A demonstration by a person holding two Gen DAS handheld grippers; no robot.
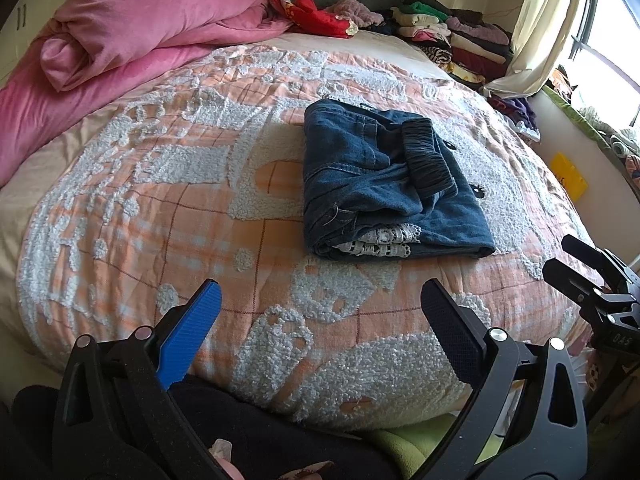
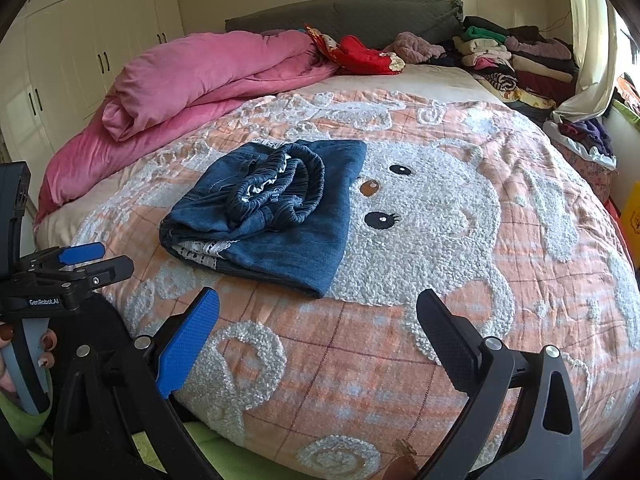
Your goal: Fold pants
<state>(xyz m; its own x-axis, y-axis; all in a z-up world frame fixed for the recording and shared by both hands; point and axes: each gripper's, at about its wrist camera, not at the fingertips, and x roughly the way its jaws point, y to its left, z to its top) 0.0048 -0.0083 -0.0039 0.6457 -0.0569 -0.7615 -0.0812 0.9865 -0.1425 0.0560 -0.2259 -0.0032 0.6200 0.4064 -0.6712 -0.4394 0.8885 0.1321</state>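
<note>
The blue denim pants (image 1: 380, 180) lie folded into a compact bundle on the bed, elastic waistband on top and white lace trim at the near edge. They also show in the right wrist view (image 2: 272, 216). My left gripper (image 1: 320, 304) is open and empty, held back from the pants near the bed's front edge. My right gripper (image 2: 318, 312) is open and empty, also short of the pants. The right gripper shows at the right edge of the left wrist view (image 1: 576, 264), and the left gripper shows at the left of the right wrist view (image 2: 100, 260).
The bed is covered by an orange plaid quilt (image 2: 440, 240) with a fluffy white animal figure. A pink duvet (image 2: 200, 80) is bunched at the back left. Stacks of folded clothes (image 2: 520, 60) line the back right by the curtain. White wardrobes (image 2: 80, 40) stand at left.
</note>
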